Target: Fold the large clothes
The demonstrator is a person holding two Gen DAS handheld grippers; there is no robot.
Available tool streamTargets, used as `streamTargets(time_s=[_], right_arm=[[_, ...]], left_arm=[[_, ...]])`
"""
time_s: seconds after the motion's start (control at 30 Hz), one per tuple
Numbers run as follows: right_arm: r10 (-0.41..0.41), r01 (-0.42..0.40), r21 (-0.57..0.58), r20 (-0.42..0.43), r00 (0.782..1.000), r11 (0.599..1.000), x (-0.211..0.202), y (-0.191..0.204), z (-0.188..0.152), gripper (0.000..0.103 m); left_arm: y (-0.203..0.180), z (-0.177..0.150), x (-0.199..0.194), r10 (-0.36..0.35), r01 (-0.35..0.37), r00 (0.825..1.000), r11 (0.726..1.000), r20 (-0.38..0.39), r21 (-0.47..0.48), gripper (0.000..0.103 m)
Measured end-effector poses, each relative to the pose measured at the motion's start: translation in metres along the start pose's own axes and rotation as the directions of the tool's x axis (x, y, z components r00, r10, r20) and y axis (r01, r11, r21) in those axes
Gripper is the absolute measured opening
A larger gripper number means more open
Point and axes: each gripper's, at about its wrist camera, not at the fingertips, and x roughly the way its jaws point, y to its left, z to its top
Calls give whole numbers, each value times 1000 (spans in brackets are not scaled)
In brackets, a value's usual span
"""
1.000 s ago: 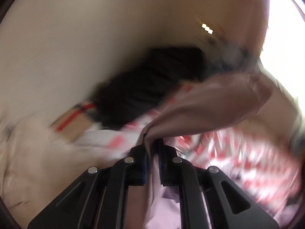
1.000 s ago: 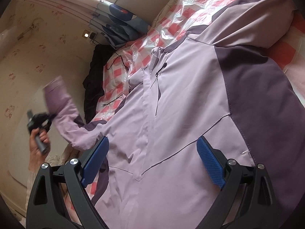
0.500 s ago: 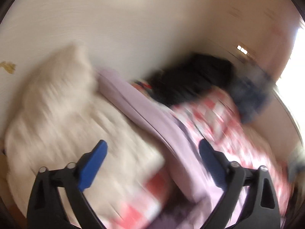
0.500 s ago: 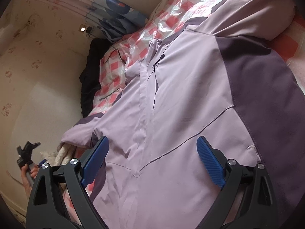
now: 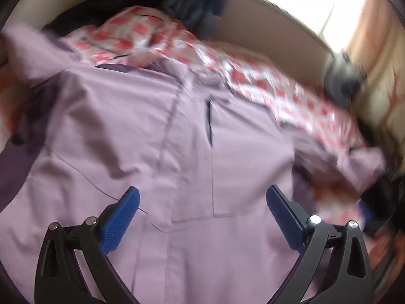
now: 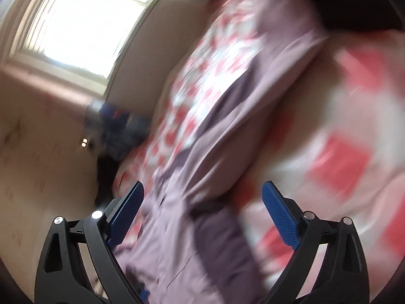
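Note:
A large lilac jacket [image 5: 157, 131] with dark purple panels lies spread front up on a bed with a red-and-white checked cover [image 5: 291, 93]. Its centre placket and a chest zip pocket [image 5: 209, 121] show. My left gripper [image 5: 202, 200] is open and empty, just above the jacket's lower front. In the blurred right wrist view the jacket's sleeve and side [image 6: 227, 136] run diagonally. My right gripper [image 6: 203, 195] is open and empty above that sleeve.
A dark garment [image 5: 108, 2] and a blue patterned cloth [image 5: 200, 7] lie at the head of the bed. A bright window [image 6: 83, 22] is in the far wall. The checked cover [image 6: 349, 162] fills the right of the right wrist view.
My left gripper let go of the sleeve, opened, and swung over the jacket's front. My right gripper, still open, swung towards the jacket's right sleeve; its view is now blurred.

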Motion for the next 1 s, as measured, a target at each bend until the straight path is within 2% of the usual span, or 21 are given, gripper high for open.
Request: streamTargets(time_s=[0.07, 0.17, 0.23, 0.37, 0.5, 0.57, 0.6, 0.63, 0.7, 0.8, 0.9, 0.97, 1.0], right_arm=[[-63, 59, 45, 97, 993, 997, -24, -30, 36, 91], [-155, 150, 39, 221, 963, 988, -52, -56, 84, 91], [-181, 186, -4, 224, 958, 982, -51, -60, 109, 91], [-220, 237, -112, 150, 964, 965, -22, -57, 148, 91], [-256, 279, -169, 145, 956, 945, 4, -48, 169, 91], [-260, 280, -179, 131, 957, 943, 14, -48, 176, 87], [-255, 271, -193, 103, 961, 943, 22, -48, 180, 62], [-241, 252, -202, 79, 967, 946, 29, -45, 181, 24], [-216, 229, -237, 81, 973, 944, 27, -34, 179, 15], [-90, 129, -327, 131, 987, 936, 3, -6, 163, 14], [-72, 124, -328, 166, 984, 936, -3, -5, 162, 17], [-125, 157, -289, 123, 984, 944, 9, -17, 170, 41], [-150, 171, -254, 102, 983, 952, 18, -26, 176, 59]], left_arm=[[-8, -7, 7, 46, -44, 998, 998, -34, 38, 96], [-10, -7, 6, 26, -25, 999, 999, -37, 26, 96], [-8, -6, 4, 17, -17, 999, 1000, -39, 12, 96], [-5, -8, 7, 27, -26, 997, 1000, -70, 10, 96], [-5, -9, 11, 30, -30, 997, 1000, -78, 6, 96], [-6, -10, 13, 36, -35, 996, 999, -81, 13, 96], [-7, -11, 13, 37, -36, 996, 999, -83, 18, 96], [-7, -11, 14, 37, -36, 996, 999, -86, 22, 96], [-8, -11, 13, 37, -34, 996, 999, -85, 26, 96], [-13, -11, 6, 52, -49, 997, 997, -52, 52, 96], [-21, -12, 1, 73, -70, 997, 993, -23, 98, 96], [-26, -13, 0, 83, -80, 996, 989, -16, 124, 96], [-27, -13, 1, 86, -83, 996, 988, -15, 134, 96]])
